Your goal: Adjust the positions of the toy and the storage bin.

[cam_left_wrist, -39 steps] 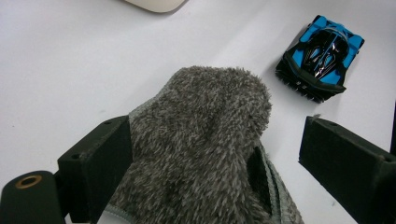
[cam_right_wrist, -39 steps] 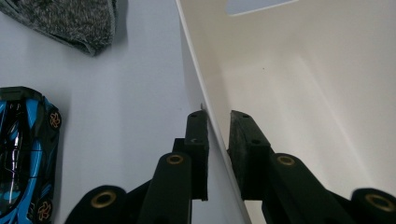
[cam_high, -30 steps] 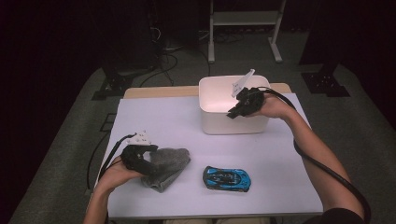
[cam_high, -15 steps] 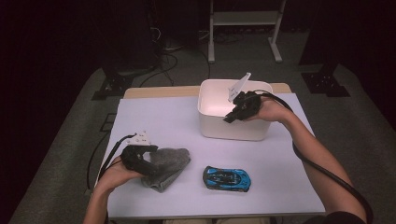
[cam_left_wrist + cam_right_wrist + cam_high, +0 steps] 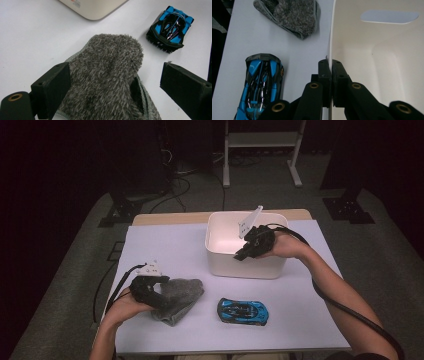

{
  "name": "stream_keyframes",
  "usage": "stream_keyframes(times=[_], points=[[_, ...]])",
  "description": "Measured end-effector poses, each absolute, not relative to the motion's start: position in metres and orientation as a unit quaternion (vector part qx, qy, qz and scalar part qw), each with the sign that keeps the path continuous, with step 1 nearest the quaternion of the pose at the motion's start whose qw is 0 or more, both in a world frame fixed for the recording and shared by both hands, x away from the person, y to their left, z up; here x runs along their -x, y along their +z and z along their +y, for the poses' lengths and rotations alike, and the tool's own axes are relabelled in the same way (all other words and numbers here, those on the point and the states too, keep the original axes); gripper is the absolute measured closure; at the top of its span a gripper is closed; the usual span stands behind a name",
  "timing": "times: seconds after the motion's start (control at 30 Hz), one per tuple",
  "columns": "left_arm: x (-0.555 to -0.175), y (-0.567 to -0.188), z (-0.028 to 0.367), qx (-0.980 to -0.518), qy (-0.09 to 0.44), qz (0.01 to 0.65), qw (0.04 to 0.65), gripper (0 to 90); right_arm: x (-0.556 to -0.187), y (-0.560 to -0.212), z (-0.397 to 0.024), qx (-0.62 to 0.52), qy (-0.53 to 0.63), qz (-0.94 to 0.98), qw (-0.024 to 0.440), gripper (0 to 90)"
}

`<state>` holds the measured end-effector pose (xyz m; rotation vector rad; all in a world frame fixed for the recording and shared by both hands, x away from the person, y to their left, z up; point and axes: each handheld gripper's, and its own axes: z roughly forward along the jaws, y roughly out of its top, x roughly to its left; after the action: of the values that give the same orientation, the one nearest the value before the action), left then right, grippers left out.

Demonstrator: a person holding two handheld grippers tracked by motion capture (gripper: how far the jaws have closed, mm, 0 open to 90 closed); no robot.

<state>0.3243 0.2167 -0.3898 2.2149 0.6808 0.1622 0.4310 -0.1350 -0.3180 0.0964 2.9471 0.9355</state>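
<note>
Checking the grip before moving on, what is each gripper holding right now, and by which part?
The right gripper is clamped on the bin by its near wall's rim. The left gripper holds nothing; its open jaws straddle the cloth.

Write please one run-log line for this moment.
right gripper: shut on white bin near wall | left gripper: open around grey fuzzy cloth | blue toy car: on table, untouched

High cam overhead facing fwd, gripper cams close-up, all share blue car (image 5: 242,311).
</note>
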Motion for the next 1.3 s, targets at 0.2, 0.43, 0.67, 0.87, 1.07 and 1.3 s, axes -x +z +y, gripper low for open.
stream_keyframes(times=[0.2,0.43,0.67,0.87,1.07,1.3], points=[[-0.324,-0.390,0.216,-0.876,0.064,0.267,0.397,9.0,-0.423,-0.318,-0.127,-0.021,0.305,0.952,0.022,86.1],[-0.324,-0.391,0.216,-0.876,0.063,0.268,0.397,9.0,-0.416,-0.316,-0.120,-0.014,0.299,0.954,0.020,85.9],[-0.324,-0.392,0.214,-0.879,0.062,0.267,0.391,9.0,-0.407,-0.316,-0.119,-0.006,0.301,0.953,0.014,86.2],[-0.324,-0.393,0.213,-0.881,0.059,0.265,0.387,9.0,-0.397,-0.315,-0.116,0.004,0.301,0.954,0.007,86.1],[-0.324,-0.395,0.212,-0.883,0.056,0.263,0.384,9.0,-0.392,-0.315,-0.114,0.011,0.299,0.954,0.004,86.0],[-0.323,-0.395,0.212,-0.885,0.056,0.260,0.383,9.0,-0.391,-0.313,-0.120,-0.009,0.323,0.946,-0.007,73.2]])
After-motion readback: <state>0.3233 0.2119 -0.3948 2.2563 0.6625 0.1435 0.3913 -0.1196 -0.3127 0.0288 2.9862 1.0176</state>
